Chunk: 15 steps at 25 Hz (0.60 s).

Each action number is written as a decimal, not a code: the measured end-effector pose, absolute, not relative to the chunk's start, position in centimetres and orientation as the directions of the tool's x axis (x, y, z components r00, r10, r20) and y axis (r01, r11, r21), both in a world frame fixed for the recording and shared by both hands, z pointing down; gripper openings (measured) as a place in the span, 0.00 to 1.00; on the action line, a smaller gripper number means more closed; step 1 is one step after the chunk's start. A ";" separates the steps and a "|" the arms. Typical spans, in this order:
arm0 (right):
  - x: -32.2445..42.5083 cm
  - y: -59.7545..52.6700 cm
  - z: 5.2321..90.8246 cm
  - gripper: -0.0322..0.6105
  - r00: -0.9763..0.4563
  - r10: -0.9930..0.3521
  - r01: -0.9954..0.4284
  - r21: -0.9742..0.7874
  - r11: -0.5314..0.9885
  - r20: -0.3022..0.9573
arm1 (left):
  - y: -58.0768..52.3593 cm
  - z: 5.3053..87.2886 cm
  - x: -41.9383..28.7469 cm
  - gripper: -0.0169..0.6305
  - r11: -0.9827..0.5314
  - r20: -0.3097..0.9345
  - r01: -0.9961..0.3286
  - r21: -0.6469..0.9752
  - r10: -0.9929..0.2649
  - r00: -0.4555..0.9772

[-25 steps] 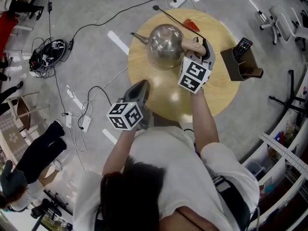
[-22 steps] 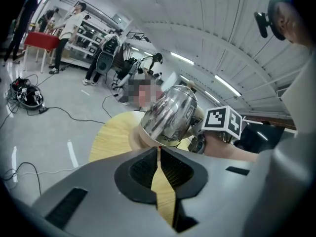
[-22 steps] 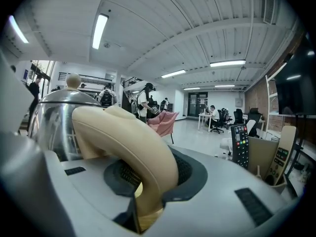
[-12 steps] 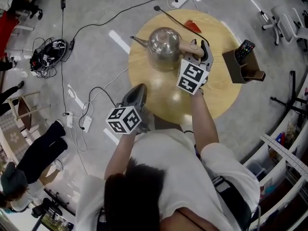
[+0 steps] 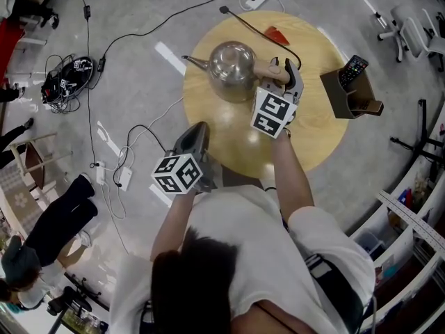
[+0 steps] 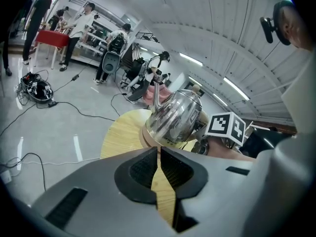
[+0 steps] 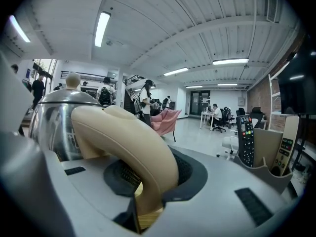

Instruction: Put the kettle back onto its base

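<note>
Right gripper (image 7: pixel 153 174): closed on the kettle's handle (image 7: pixel 128 137), one pad against each side of it; it points nearly level.
Left gripper (image 6: pixel 159 157): jaws drawn together to a bare slit with nothing between them. It hangs at the near edge of the table (image 5: pixel 306 138), well short of the kettle, and tips downward.
Kettle (image 5: pixel 233 67): straight ahead of the right gripper and ahead and a little right of the left one, on the far half of the round wooden table.
Kettle body: squat, rounded, polished steel that mirrors the room.
Lid: domed, with a small beige knob (image 7: pixel 73 79) on top.
Handle form: thick, smooth, beige, arching from the body towards the right gripper.
Spout (image 6: pixel 155 90): thin, curved, on the side away from the right gripper.
Base (image 6: pixel 144 136): a tan disc showing just under the kettle in the left gripper view. I cannot tell whether the kettle is seated on it.
Cable (image 5: pixel 261 32): black, running across the table beyond the right gripper.
Holder (image 7: pixel 266 157): brown, right of the right gripper and off the table, with a remote (image 7: pixel 245 139) standing in it.
</note>
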State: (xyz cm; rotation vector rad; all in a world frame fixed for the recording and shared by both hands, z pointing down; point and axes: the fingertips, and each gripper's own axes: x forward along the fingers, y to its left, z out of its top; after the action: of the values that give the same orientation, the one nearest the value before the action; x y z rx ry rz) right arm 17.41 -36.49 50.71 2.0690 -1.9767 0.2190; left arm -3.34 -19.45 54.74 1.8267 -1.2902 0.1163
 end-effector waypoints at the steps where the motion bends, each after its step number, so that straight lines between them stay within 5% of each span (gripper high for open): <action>1: 17.5 -36.4 50.9 0.22 0.056 -0.954 -0.996 0.089 -0.031 0.294 | -19.3 54.8 -3.3 0.09 -0.079 0.523 -0.802 0.592 -0.719 0.457; 15: 18.2 -35.8 51.6 0.22 0.066 -0.952 -0.996 0.073 -0.047 0.298 | -19.2 55.7 -4.1 0.09 -0.068 0.541 -0.810 0.582 -0.712 0.448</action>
State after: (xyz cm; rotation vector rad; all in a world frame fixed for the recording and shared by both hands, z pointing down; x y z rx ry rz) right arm 18.17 -35.80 51.63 2.0872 -1.9696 0.2448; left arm -4.05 -19.22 55.72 1.8097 -1.2979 0.1387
